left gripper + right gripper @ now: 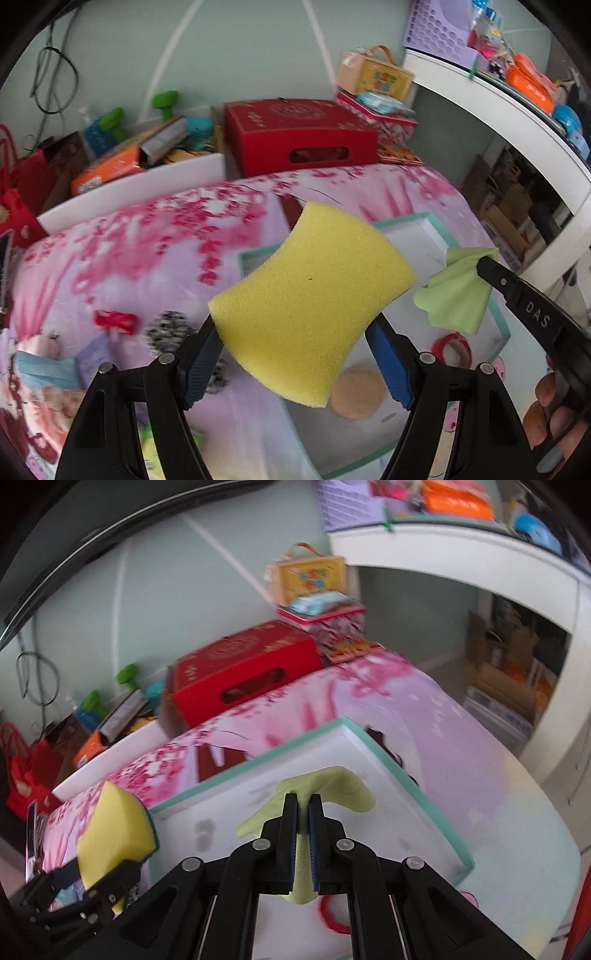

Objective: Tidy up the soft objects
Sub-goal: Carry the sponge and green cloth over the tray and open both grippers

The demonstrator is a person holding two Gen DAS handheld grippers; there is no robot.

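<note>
My left gripper (295,325) is shut on a yellow sponge (314,295) and holds it in the air over the left rim of a white tray with a teal edge (436,230). My right gripper (303,805) is shut on a light green cloth (332,786) and holds it above the tray (424,797). The right gripper and the cloth (458,291) also show in the left wrist view, over the tray's right side. The sponge (114,823) with its green backing shows at the left of the right wrist view. A tan round pad (354,393) lies in the tray.
The tray rests on a pink flowered bedspread (147,240). A red tape roll (452,347) lies in the tray. A speckled pom-pom (166,328), a red bow (114,321) and small items lie at left. A red box (295,133) and cluttered boxes stand behind. A white shelf (498,103) is at right.
</note>
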